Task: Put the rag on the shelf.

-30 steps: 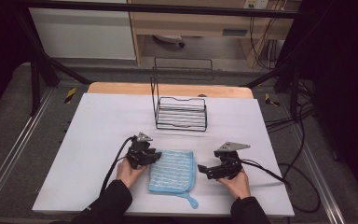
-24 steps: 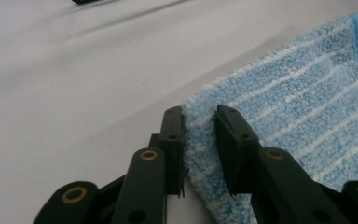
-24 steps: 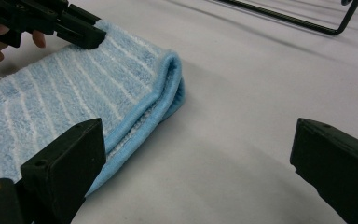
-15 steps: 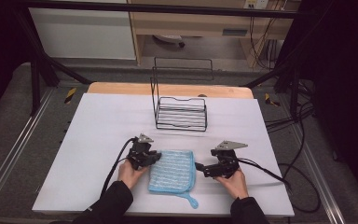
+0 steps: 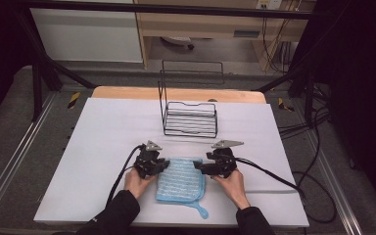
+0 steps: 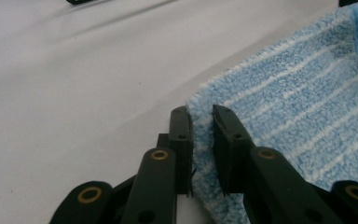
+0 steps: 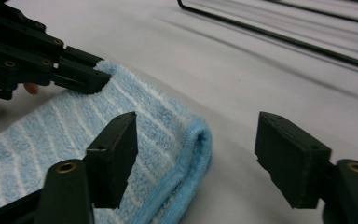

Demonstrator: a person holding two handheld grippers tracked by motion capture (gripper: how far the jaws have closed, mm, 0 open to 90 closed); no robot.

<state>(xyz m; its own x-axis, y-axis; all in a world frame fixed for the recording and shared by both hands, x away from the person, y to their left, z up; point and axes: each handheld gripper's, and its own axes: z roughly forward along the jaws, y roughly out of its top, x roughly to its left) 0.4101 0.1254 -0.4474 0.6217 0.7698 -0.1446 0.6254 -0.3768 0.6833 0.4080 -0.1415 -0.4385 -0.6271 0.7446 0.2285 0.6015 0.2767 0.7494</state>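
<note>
A light blue striped towel (image 5: 181, 181) lies folded near the front of the white table (image 5: 103, 142), a hanging loop trailing from its near corner. My left gripper (image 5: 165, 165) sits at the towel's far left corner. In the left gripper view its jaws (image 6: 201, 119) are shut on the towel's (image 6: 307, 93) edge. My right gripper (image 5: 198, 167) is at the far right corner. Its jaws (image 7: 196, 154) stand open astride the towel's (image 7: 51, 135) folded, piped edge and have just been closing. The pads are clear of the fabric. The left gripper (image 7: 91, 79) shows across the towel.
A black wire rack (image 5: 190, 117) stands beyond the towel at the table's middle, its base bars crossing the top of the right gripper view. Each gripper trails a cable (image 5: 269, 171) over the table. A wooden strip (image 5: 176, 93) borders the far edge.
My right gripper has slid left up to the towel's right corner, and its jaws have narrowed around that edge. The left gripper has kept its place on the left corner.
</note>
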